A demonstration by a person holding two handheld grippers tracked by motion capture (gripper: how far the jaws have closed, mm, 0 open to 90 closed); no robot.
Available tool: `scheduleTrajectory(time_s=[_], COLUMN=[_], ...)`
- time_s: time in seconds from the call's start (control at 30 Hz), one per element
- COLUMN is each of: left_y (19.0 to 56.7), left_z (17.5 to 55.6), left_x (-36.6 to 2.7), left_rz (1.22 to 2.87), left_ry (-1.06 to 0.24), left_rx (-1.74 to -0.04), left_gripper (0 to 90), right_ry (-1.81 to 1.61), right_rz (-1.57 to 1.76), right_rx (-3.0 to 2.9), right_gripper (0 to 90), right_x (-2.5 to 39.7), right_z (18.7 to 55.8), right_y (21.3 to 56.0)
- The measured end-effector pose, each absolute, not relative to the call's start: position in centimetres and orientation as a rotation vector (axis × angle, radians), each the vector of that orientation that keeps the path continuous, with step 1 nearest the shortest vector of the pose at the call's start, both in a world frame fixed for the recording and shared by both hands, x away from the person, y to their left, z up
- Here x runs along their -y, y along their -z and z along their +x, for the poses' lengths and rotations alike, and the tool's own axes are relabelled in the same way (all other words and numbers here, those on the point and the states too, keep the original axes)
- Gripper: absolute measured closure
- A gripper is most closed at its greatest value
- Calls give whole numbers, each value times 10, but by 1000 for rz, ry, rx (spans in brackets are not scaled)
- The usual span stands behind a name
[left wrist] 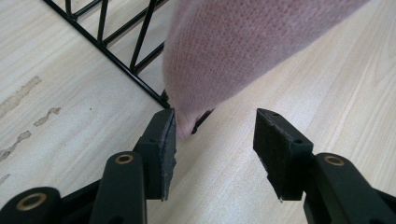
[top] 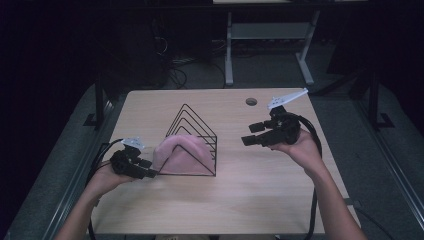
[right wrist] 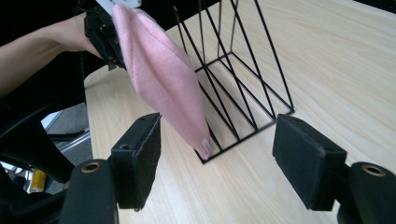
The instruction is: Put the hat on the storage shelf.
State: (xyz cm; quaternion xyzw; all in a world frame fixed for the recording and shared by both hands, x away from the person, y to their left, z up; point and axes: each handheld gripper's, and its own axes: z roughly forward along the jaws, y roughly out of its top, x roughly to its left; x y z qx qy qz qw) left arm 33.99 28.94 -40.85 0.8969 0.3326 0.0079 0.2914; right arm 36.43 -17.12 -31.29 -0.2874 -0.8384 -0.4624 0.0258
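A black wire rack point(top: 197, 120) with triangular dividers stands mid-table. A pink knitted piece point(top: 180, 152) leans on its left end, its lower corner reaching the table by the rack's base wire point(left wrist: 116, 58). My left gripper point(top: 150, 169) sits low at the rack's left front corner, open, with the pink knit point(left wrist: 243, 46) just past its left pad point(left wrist: 163, 140) and nothing between the jaws point(left wrist: 215, 114). My right gripper point(top: 249, 134) hovers to the right of the rack, open and empty point(right wrist: 217, 120), facing the pink knit point(right wrist: 159, 79) and the rack point(right wrist: 243, 65).
The light wooden table point(top: 240, 200) has a round cable hole point(top: 251, 101) near its back edge. A metal-legged stand point(top: 265, 32) and loose cables lie on the dark floor behind. Bare tabletop stretches in front of the rack.
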Motion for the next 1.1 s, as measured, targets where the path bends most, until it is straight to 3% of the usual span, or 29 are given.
scheduleTrajectory(time_s=[1.1], left_y=[408], left_z=[336], left_x=[-290], left_rz=[2399], left_ry=[-26], left_rx=[-885], left_gripper=[449], right_ry=[1437], right_rz=[-1148], right_rx=[2540], right_gripper=[279], right_x=[254], right_z=[330], right_y=[365])
